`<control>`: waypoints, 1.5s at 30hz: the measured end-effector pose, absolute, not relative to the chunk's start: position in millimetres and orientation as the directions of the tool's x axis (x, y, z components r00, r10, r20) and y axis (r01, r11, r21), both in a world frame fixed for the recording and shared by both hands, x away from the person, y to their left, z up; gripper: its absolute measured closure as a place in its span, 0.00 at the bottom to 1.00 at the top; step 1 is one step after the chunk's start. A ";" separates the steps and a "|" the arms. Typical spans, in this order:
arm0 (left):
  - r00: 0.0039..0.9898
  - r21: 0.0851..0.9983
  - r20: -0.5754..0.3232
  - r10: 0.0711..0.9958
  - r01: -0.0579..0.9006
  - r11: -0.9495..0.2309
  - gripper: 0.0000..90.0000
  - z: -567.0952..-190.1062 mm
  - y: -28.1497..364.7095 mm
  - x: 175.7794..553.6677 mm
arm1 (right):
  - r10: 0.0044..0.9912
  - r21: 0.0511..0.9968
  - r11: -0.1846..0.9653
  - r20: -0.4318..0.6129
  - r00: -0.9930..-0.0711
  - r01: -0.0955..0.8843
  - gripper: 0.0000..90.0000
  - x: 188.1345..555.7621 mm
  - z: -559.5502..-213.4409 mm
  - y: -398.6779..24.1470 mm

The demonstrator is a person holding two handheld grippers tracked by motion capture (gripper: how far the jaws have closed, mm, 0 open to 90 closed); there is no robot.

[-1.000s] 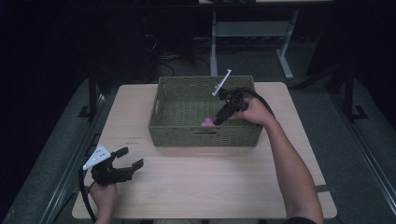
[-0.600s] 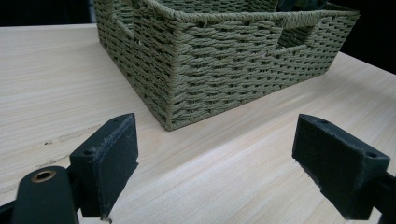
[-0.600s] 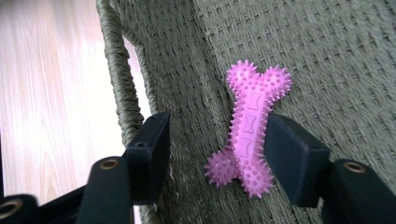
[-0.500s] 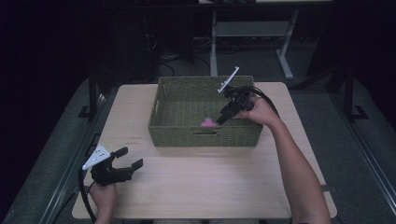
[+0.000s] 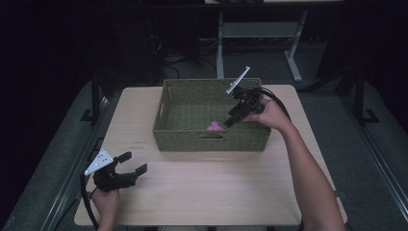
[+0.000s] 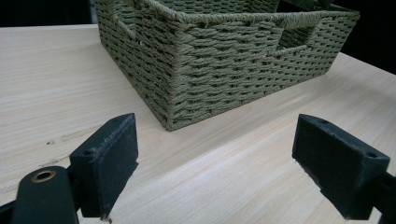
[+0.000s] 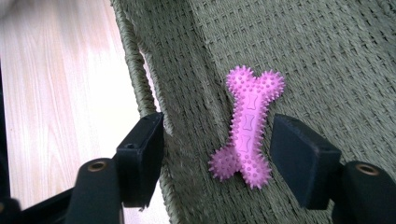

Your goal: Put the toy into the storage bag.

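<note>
Fingers of the right gripper (image 7: 217, 156) stood apart above the basket (image 5: 178, 134), clamped on nothing; the pink bone toy (image 7: 246, 127) lay on the basket's woven floor between them, beside its front wall. From the high view, that wall hid most of the toy (image 5: 214, 126). Well clear of the basket's front left corner (image 6: 175, 79), the left gripper (image 5: 133, 163) sat low over the table (image 5: 216, 187), jaws wide apart and empty, their bases cut off in its own view.

One basket (image 5: 211, 139), one pink bone toy (image 7: 246, 125), two claws (image 5: 132, 163).
</note>
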State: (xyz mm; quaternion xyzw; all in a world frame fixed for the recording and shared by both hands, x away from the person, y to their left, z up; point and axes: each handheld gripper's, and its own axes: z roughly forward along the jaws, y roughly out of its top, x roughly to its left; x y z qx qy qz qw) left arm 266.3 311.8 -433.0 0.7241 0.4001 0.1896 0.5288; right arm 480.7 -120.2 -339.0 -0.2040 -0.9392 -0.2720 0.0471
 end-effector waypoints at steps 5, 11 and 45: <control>0.609 0.918 -0.149 0.779 0.378 -0.120 0.15 -432.8 311.7 266.1 | 0.361 0.498 0.763 0.199 -0.911 0.412 0.37 479.0 -335.6 -121.6; 0.607 0.917 -0.149 0.781 0.380 -0.120 0.15 -432.9 311.5 266.2 | 0.361 0.504 0.762 0.192 -0.913 0.407 0.36 475.6 -331.6 -121.9; 0.613 0.916 -0.134 0.779 0.377 -0.138 0.15 -433.3 307.6 267.2 | 0.401 0.528 0.738 0.155 -0.903 0.419 0.32 445.1 -311.5 -151.2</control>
